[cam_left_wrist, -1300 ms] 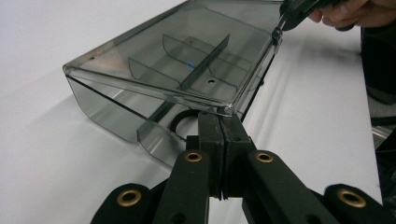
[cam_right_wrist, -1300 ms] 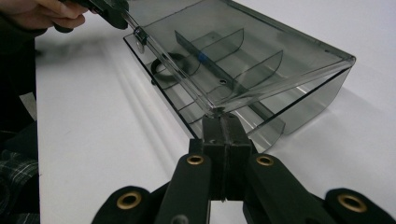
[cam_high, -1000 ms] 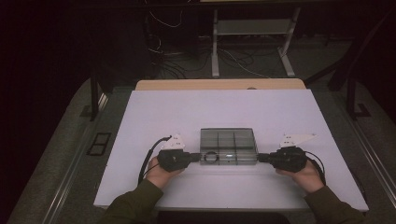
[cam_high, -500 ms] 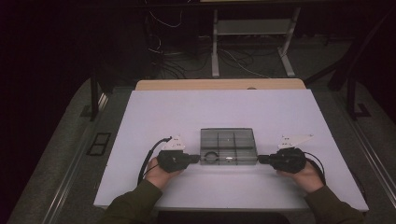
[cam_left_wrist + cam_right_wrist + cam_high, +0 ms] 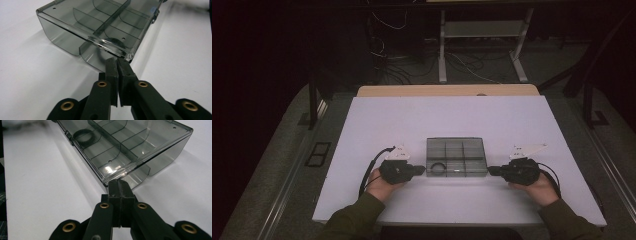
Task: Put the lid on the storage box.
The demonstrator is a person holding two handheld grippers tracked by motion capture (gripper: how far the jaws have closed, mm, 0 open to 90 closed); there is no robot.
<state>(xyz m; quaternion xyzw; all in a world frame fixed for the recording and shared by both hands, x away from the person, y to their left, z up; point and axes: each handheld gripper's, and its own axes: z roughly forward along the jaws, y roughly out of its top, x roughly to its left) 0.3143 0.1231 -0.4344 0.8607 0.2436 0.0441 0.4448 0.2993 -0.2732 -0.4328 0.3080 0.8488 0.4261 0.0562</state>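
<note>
One smoky-grey transparent plastic organiser box (image 5: 456, 156) with a closed flat lid, lying flat on the white rectangular worktop (image 5: 462, 120), near the person's edge and about midway across. Six compartments countable through the lid from the high view: two rows of three, set off by dividers. One dark ring-shaped object (image 5: 438, 167) inside the near-left compartment, seen again in the right gripper view (image 5: 85, 135) in a far compartment.

Two hand-held grippers, one per hand. Left hand-held gripper (image 5: 422, 170) level on the worktop at the box's left end, tips at or just short of the near-left corner; contact not certain. In the left gripper view, two black jaws pressed together (image 5: 117, 65) with only a thin seam between, nothing caught in them, tips right by the box's lower corner (image 5: 100, 30). Right hand-held gripper (image 5: 490, 171) mirrored at the box's right end, just beside the near-right corner. In the right gripper view, two jaws likewise closed pad to pad (image 5: 119, 185), empty, tips under the lid's corner edge (image 5: 130, 147).

Two olive-green sleeves (image 5: 357, 220) entering from the bottom. Two grey three-cornered plates, one on each hand-held gripper. One black cable looping off each gripper. One tan wooden board edge (image 5: 447, 90) beyond the worktop's far side.
</note>
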